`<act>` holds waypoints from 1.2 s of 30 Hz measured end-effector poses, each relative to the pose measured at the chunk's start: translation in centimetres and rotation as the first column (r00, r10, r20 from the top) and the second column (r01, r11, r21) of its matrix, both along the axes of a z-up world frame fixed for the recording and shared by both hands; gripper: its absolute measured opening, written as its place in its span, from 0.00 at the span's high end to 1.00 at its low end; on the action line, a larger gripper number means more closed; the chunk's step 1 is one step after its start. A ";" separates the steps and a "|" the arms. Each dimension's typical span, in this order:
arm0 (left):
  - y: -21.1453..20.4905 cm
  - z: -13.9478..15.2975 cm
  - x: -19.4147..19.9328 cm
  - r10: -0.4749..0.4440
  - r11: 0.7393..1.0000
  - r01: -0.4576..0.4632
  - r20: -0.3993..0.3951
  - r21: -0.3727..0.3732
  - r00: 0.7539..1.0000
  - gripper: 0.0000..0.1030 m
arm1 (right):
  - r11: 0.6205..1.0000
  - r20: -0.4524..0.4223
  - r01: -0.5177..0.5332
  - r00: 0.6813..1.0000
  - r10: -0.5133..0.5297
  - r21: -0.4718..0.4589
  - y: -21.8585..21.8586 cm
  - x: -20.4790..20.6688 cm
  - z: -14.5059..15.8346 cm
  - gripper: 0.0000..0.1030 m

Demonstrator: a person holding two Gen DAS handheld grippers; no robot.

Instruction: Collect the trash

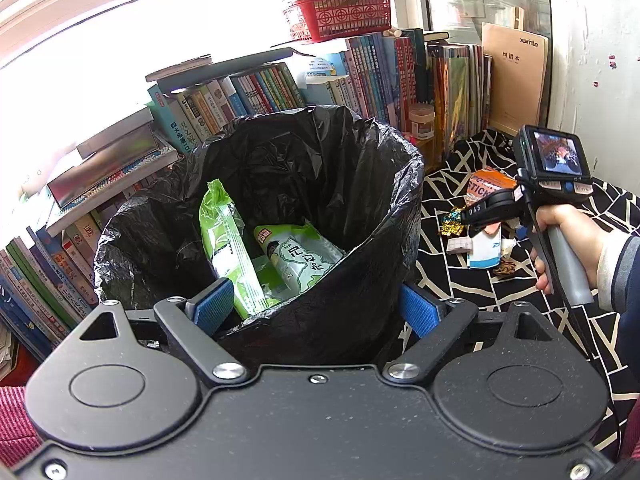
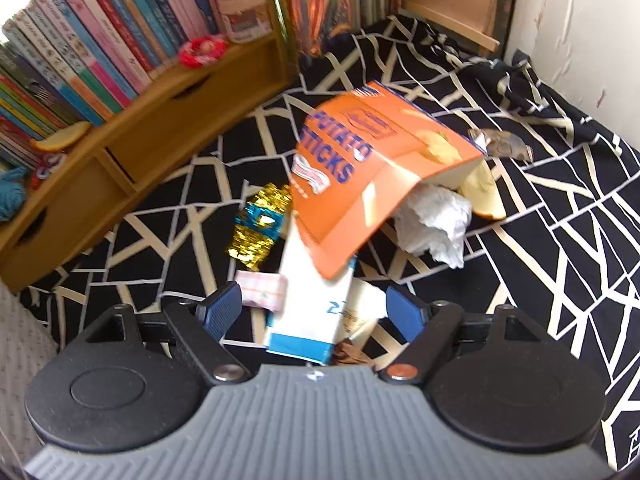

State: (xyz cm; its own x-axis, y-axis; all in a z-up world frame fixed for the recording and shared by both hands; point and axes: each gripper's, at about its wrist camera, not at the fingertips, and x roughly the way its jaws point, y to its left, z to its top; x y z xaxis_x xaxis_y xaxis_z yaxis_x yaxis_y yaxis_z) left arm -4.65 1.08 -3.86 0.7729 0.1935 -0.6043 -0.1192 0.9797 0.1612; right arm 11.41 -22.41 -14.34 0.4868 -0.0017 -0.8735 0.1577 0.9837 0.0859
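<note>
Left tongs (image 1: 316,306) pinch the black bin bag (image 1: 372,216); right tongs (image 2: 314,312) hang spread over the white-and-blue carton (image 2: 308,312) beside it.

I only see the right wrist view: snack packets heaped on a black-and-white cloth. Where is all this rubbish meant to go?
Observer: Into a bin lined with a black plastic bag. In the left wrist view it stands just left of the black-and-white cloth.
Operator: Anything in it yet?
Observer: Yes, green plastic wrappers lie at the bottom.
Operator: Who moves my right tool?
Observer: A person's hand in a sleeve grips its grey handle.
</note>
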 end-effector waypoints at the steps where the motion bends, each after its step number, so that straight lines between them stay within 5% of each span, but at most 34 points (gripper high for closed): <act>1: 0.0 0.0 0.0 0.000 1.000 0.000 0.000 0.000 1.000 0.14 | 1.000 -0.007 0.004 1.000 -0.004 -0.003 -0.1 0.0 -0.3 0.16; 14: 0.0 0.0 0.0 0.000 1.000 0.000 0.000 0.001 1.000 0.14 | 1.000 -0.077 0.013 0.997 -0.014 -0.014 -0.7 0.2 -2.9 0.16; 22: 0.0 0.1 -0.2 0.000 1.000 0.000 0.000 0.004 1.000 0.13 | 1.000 -0.095 -0.015 0.995 0.015 -0.004 -0.2 0.2 -3.4 0.26; 30: 0.0 0.1 -0.2 0.000 1.000 0.000 0.000 0.005 1.000 0.13 | 1.000 -0.066 -0.009 0.998 0.009 -0.001 0.2 0.1 -2.4 0.67; 36: 0.0 0.2 -0.2 0.000 1.000 0.000 0.000 0.005 1.000 0.13 | 0.999 -0.023 -0.005 1.000 0.006 0.044 0.5 0.1 -0.9 0.80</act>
State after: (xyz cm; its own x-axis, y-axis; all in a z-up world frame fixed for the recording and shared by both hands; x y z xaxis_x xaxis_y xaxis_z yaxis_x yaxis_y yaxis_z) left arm -4.85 1.11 -3.68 0.7732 0.1966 -0.6030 -0.1192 0.9788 0.1664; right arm 11.49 -21.90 -15.20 0.4660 0.0391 -0.8839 0.1550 0.9800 0.1250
